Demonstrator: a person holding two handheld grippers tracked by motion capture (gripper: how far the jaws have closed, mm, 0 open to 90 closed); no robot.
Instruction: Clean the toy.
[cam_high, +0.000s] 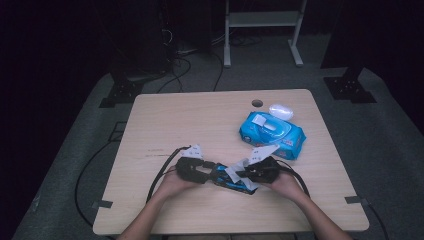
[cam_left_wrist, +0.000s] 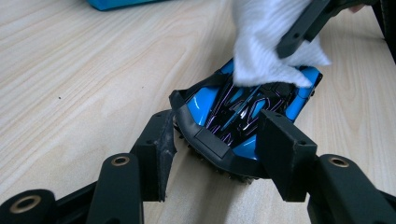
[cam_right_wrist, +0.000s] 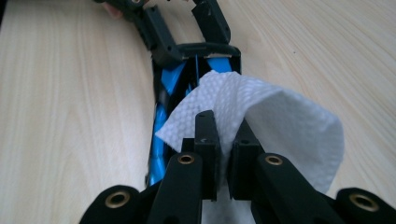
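A blue and black toy car (cam_high: 227, 181) lies on the wooden table (cam_high: 190, 125) near the front edge. My left gripper (cam_left_wrist: 219, 126) has its jaws on both sides of the car's end (cam_left_wrist: 233, 112), the pads against its body. My right gripper (cam_right_wrist: 224, 123) is shut on a white wet wipe (cam_right_wrist: 280, 121). The wipe drapes over the car's top (cam_right_wrist: 170, 77), and its lower edge rests on the bodywork (cam_left_wrist: 266, 42). In the high view the left gripper (cam_high: 207, 172) and the right gripper (cam_high: 245, 174) face each other across the car.
A blue pack of wet wipes (cam_high: 272, 134) lies behind the right hand, with a small white case (cam_high: 280, 111) just beyond it. A round cable hole (cam_high: 257, 103) sits near the table's far edge. Cables trail from both grippers toward the front.
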